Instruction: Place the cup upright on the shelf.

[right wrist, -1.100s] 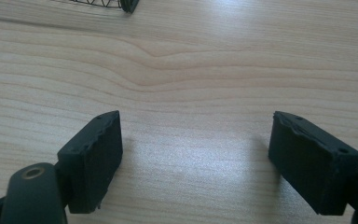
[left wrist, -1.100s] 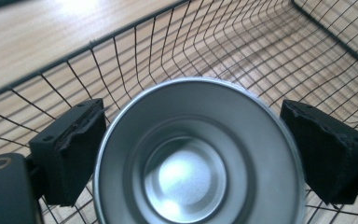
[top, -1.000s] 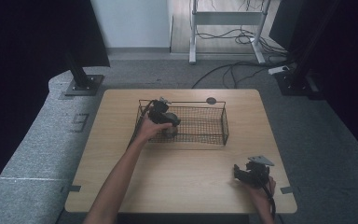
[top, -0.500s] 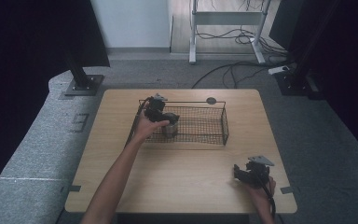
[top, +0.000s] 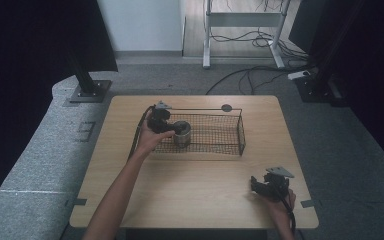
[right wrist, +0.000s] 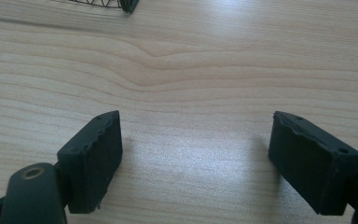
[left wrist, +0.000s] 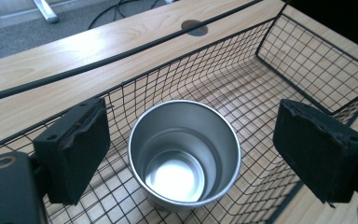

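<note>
One shiny steel cup [left wrist: 184, 154] stands upright at the left end of one black wire-mesh basket [top: 230, 134] near the far edge of the wooden table [top: 200, 180]. The left gripper [left wrist: 193, 149] straddles it, jaws apart, not touching. The right gripper [right wrist: 214, 158] rests near the front right corner, jaws apart, empty.

The high view hangs above the near edge of the wooden table [top: 195, 190], looking forward and down, far enough back to take in the whole top and the floor beyond it. The left gripper view sits close inside the wire basket [left wrist: 307, 60], aimed down along its own jaws toward the basket's far end and the table's back edge. The right gripper view rides low and very near the bare tabletop [right wrist: 177, 70], facing the basket [right wrist: 93, 3], whose corner just clips its top edge. All three share the table and the basket [top: 220, 132].
</note>
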